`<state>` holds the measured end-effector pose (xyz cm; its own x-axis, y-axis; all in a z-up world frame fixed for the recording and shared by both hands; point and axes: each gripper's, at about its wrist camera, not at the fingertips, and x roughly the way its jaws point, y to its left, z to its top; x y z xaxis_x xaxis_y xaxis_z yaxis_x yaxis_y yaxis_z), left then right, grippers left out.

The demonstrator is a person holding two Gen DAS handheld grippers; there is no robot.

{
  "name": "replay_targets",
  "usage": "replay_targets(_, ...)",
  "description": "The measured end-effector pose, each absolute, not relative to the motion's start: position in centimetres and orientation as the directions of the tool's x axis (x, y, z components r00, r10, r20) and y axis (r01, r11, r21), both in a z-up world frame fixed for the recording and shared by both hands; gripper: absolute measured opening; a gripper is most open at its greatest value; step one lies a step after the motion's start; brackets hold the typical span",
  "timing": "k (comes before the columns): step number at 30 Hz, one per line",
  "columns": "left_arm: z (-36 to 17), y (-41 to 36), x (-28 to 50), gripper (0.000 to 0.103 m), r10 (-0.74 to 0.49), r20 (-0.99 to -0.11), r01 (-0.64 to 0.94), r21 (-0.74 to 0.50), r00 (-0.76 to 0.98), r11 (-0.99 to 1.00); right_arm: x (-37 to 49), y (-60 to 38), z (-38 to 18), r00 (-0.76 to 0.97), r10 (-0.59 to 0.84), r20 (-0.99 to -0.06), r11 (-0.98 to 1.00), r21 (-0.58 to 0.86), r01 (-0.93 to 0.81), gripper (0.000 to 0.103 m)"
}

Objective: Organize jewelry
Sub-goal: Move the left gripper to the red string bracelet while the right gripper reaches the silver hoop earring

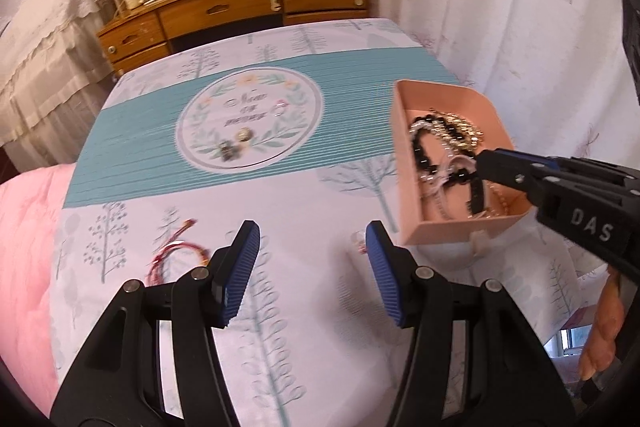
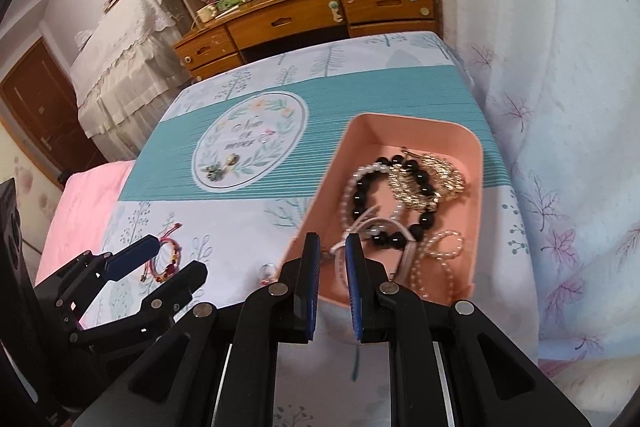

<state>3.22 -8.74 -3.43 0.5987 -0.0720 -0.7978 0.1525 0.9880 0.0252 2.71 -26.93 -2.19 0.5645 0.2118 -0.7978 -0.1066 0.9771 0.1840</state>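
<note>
Left gripper (image 1: 312, 239): nearest the left wrist camera at 6 o'clock, its blue ribbed fingers (image 1: 242, 267) spread wide with nothing between them, hovering over the tree-printed white and teal cloth covering the surface (image 1: 280, 195).

Right gripper (image 2: 332, 247): at 6 o'clock in its own view, its blue ribbed fingers (image 2: 310, 287) narrowed to a small gap at the near rim of the tray; a pale white band (image 2: 340, 259) shows in that gap, but I cannot tell whether the pads actually pinch it.

Pink rectangular plastic tray (image 1: 404, 131): at 3 o'clock in the left view, resting on the cloth, with the right gripper's tip (image 1: 480, 163) reaching in from the right.

Tray contents: a black round-bead bracelet (image 2: 360, 195), a white pearl strand (image 2: 444, 247), a gold-coloured chain cluster (image 2: 424, 179), all heaped and overlapping.

Red woven cord bracelet (image 1: 176, 255): on the cloth at 8 o'clock in the left view, just beside the left finger and apart from it.

Small ring with a pink stone (image 2: 266, 273): on the cloth just outside the tray's near left corner, blurred.

Small dark and pale trinkets (image 1: 236, 143): on the round wreath print at mid-cloth, well apart from both grippers, too blurred to name.

Wooden desk with drawers (image 1: 240, 11): at 12 o'clock beyond the surface.

Pink quilt (image 1: 28, 235): at 9 o'clock.
</note>
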Motion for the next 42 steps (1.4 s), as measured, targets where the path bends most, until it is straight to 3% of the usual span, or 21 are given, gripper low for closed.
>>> replay_targets(11, -4.8, 1.0, 1.4, 0.052, 0.018, -0.815, -0.020, 0.008, 0.579, 1.000, 1.4, -20.9, -2.0, 0.544, 0.266, -0.796, 0.960, 0.169, -0.221, 0.020)
replay_targets(16, -6.6, 3.8, 1.8, 0.052, -0.010, -0.850, -0.050, -0.043, 0.527, 0.998, 1.8, -18.4, -3.3, 0.495, 0.288, -0.820, 0.950, 0.178, -0.258, 0.020)
replay_targets(25, -8.4, 3.5, 4.0, 0.052, -0.073, -0.897, 0.086, -0.040, 0.436, 0.995, 5.2, -14.6, -4.7, 0.339, 0.292, -0.894, 0.906, 0.145, -0.397, 0.020)
replay_targets(42, -11.7, 1.6, 8.2, 0.050, -0.087, -0.956, 0.211, -0.027, 0.281, 0.977, 9.8, -12.8, -10.2, 0.073, 0.063, -0.995, 0.845, 0.015, -0.534, 0.020)
